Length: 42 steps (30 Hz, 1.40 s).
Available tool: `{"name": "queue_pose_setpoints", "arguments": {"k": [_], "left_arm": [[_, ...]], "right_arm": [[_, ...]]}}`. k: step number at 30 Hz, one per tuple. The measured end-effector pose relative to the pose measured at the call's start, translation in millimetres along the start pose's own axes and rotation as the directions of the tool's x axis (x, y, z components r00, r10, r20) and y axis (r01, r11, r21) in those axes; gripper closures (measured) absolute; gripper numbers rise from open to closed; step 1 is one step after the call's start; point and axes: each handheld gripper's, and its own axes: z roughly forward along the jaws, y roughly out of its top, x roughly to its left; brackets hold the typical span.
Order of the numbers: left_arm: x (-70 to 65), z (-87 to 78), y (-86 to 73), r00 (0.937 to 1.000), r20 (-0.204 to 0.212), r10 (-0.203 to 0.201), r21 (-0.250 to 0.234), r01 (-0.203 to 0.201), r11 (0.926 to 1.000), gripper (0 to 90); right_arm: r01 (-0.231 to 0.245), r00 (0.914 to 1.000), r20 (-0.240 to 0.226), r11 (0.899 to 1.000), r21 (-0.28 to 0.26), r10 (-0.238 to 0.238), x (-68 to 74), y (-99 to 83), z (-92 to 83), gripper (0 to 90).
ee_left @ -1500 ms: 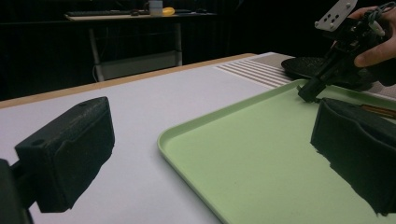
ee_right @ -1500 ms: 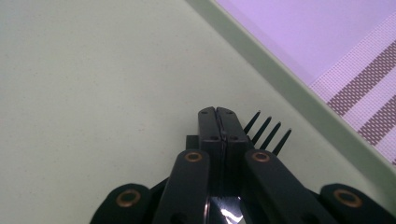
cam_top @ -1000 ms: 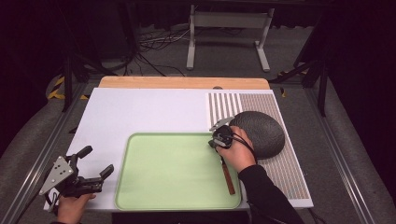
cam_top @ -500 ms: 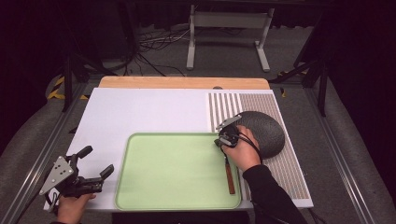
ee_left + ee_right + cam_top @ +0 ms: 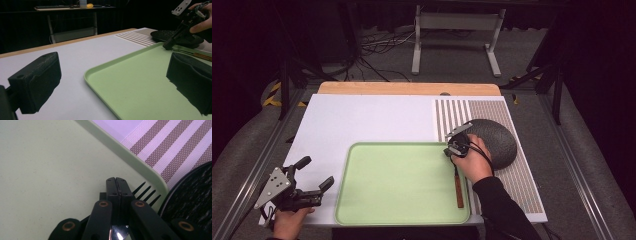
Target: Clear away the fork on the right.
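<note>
- The right hand-held gripper [image 5: 454, 148] has its jaws clenched together over the neck of a dark-tined fork with a brown wooden handle [image 5: 458, 187]. The fork lies along the right side of the pale green plastic tray [image 5: 397, 182], tines [image 5: 147, 192] close to the far right corner. Whether the pads truly pinch the metal I cannot tell.
- Main risk, I'd say: a thin, flat fork on a smooth tray may slip or swivel if lifted, the long handle swinging down.
- The tray's raised rim [image 5: 130, 155] stands just beyond the tines; dragging the fork that way would likely jam it against the lip.
- The dark grey round plate [image 5: 494, 140] sits just beside that corner on the striped woven placemat [image 5: 507, 175], near the person's knuckles; a careless swing could knock it.
- The left hand-held gripper [image 5: 312, 181] hangs released, jaws wide, at the white counter [image 5: 372, 120] near edge, well apart.
- Open room: the tray's middle and the counter's far left.
</note>
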Motion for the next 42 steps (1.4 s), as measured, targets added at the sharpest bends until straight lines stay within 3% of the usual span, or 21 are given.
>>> {"name": "queue_pose_setpoints", "arguments": {"k": [10,13,17,20,24,37,42], "left_arm": [[0.0,0.2,-0.1,1.0000,0.001,0.000,0.002,0.000,1.0000,0.3],[-0.1,0.3,-0.1,1.0000,0.001,0.000,0.002,0.000,1.0000,0.3],[-0.2,0.4,-0.1,1.0000,0.002,0.000,0.002,0.000,1.0000,0.3],[-0.3,0.5,0.0,1.0000,0.002,0.001,0.001,-0.001,1.0000,0.3],[-0.8,0.9,-0.3,1.0000,0.001,0.001,0.003,-0.001,1.0000,0.3],[-0.6,1.2,-0.6,1.0000,-0.001,0.000,0.005,0.000,1.0000,0.3],[-0.3,1.4,-0.9,1.0000,-0.001,-0.002,0.006,0.002,1.0000,0.3]], "right_arm": [[-0.007,1.0000,-0.004,1.000,-0.027,0.007,0.8,1.0,-7.3,86.6],[-0.003,0.9999,-0.017,0.998,-0.061,0.002,3.4,3.4,-14.9,76.1],[0.009,0.9973,-0.071,0.992,-0.128,-0.018,8.6,5.5,-24.2,47.0],[0.039,0.9960,-0.072,0.980,-0.194,-0.053,12.0,5.1,-31.5,29.6],[0.045,0.9951,-0.073,0.963,-0.267,-0.067,11.0,1.6,-40.6,19.0],[0.029,0.9950,-0.075,0.907,-0.420,-0.066,-2.4,-25.8,-77.8,15.0],[0.014,0.9955,-0.075,0.876,-0.482,-0.057,-8.1,-40.5,-89.9,14.5]]}}
